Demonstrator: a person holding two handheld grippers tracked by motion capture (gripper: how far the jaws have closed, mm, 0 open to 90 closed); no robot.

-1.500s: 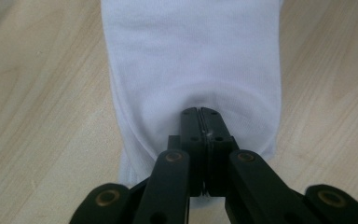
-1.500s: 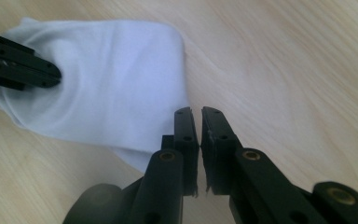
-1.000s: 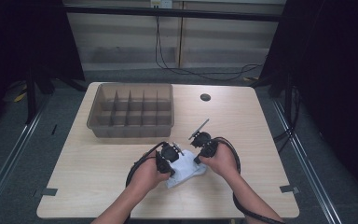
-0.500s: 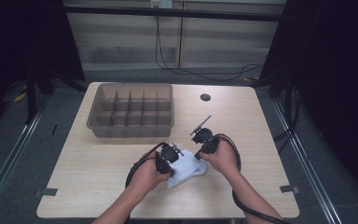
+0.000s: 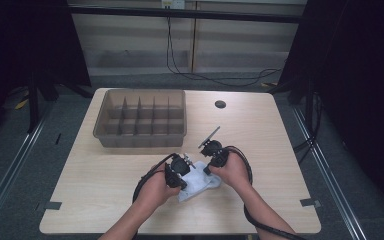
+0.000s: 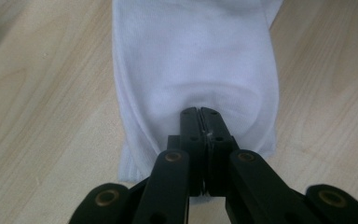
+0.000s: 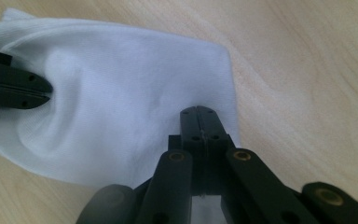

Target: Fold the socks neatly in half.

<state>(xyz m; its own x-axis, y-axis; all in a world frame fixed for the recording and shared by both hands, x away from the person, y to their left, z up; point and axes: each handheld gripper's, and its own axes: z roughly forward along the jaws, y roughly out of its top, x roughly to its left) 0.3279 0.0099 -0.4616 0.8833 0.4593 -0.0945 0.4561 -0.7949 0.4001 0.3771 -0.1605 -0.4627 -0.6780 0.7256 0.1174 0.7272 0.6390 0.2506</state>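
Both tongs, left (image 6: 199,112) and right (image 7: 199,110), fully closed, each pinching the white sock (image 6: 196,60) on the table (image 5: 105,185)

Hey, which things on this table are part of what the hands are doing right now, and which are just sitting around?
In use: white sock; left gripper and right gripper, both shut on it.
Lying about: divided tray; round black thing.

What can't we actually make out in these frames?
- White sock, high view: both hands and claws cover most of it; shape unclear.
- Sock's near edge, left gripper view: hidden behind the left claw; whether fabric is pinched is unclear.
- Same under the right claw, right gripper view.
- Divided bin, high view: compartments' contents too small and dim.
- Dark round spot on table: too small to identify.
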